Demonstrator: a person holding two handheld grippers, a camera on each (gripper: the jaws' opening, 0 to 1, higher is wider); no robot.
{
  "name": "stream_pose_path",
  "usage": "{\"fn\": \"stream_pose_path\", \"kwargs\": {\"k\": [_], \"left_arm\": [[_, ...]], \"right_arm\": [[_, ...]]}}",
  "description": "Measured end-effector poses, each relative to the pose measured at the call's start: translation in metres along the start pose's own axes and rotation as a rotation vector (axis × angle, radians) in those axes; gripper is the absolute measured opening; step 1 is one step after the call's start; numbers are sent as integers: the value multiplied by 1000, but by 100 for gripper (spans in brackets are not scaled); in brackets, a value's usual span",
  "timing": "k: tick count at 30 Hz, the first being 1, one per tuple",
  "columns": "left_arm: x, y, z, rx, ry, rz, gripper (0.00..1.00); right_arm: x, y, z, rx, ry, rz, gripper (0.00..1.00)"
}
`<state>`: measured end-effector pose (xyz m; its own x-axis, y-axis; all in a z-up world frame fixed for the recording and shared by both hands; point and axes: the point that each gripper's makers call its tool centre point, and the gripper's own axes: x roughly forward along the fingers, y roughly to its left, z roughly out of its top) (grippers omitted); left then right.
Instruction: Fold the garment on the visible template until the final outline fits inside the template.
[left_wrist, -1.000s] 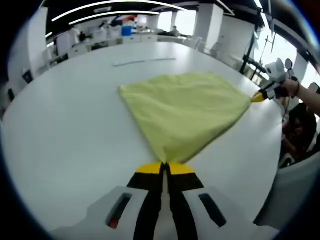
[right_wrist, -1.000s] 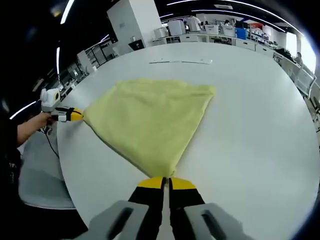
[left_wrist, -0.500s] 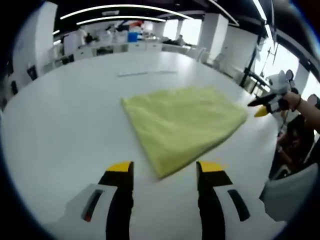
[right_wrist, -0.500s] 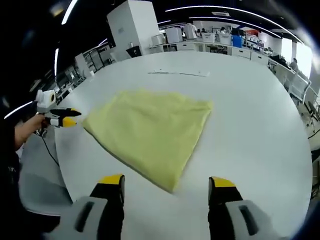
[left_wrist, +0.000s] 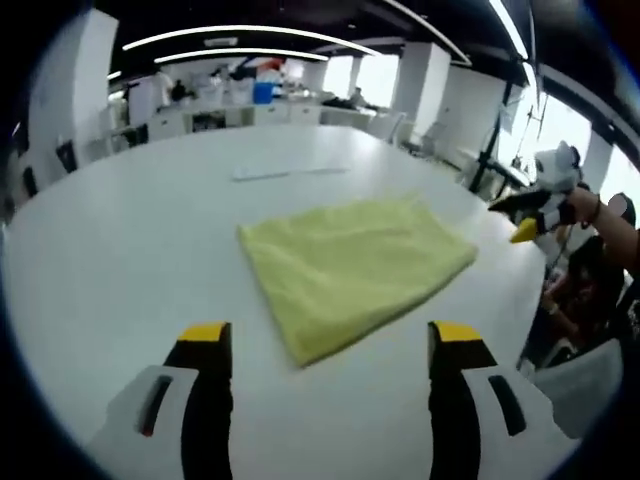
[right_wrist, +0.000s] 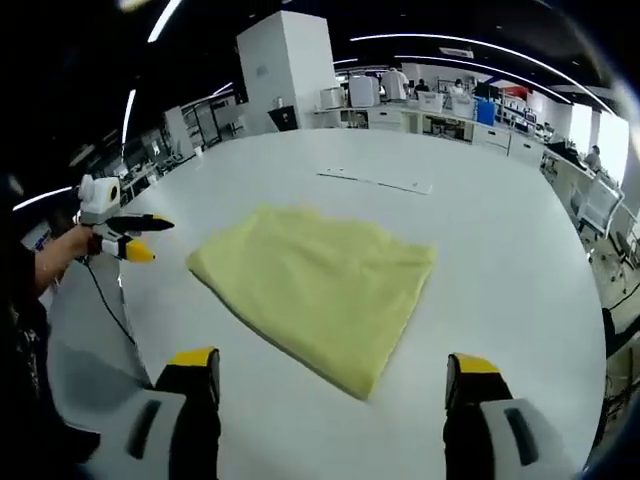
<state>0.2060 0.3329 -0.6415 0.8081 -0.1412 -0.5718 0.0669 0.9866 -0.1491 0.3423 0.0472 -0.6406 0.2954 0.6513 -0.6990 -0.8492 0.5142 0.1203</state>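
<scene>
A folded pale-yellow cloth garment (left_wrist: 352, 268) is lying flat on the white round table (left_wrist: 120, 250), sitting mid-frame in the left gripper view and likewise centred (right_wrist: 318, 288) in the right gripper view. The left gripper (left_wrist: 330, 345) is hovering low in its frame, yellow-tipped jaws spread wide, gripping nothing. The right gripper (right_wrist: 333, 372) is doing the same, jaws parted and released. Each gripper is also appearing at the other view's edge, held off the cloth. A thin pale strip (right_wrist: 375, 182) is lying beyond the garment.

Folded yellow garment (left_wrist: 353, 270) on white table (left_wrist: 120, 250)
</scene>
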Motion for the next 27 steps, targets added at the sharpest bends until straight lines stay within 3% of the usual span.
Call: {"fn": "stream_pose_path", "kwargs": {"k": [13,27], "left_arm": [[-22,-13,14,5,-48,10,99],[-35,-21,12,-2,-58,11,99]], "right_arm": [[-16,23,4,-5,-27,4,100],[-37,35,7,-20,-61,-22,100]]}}
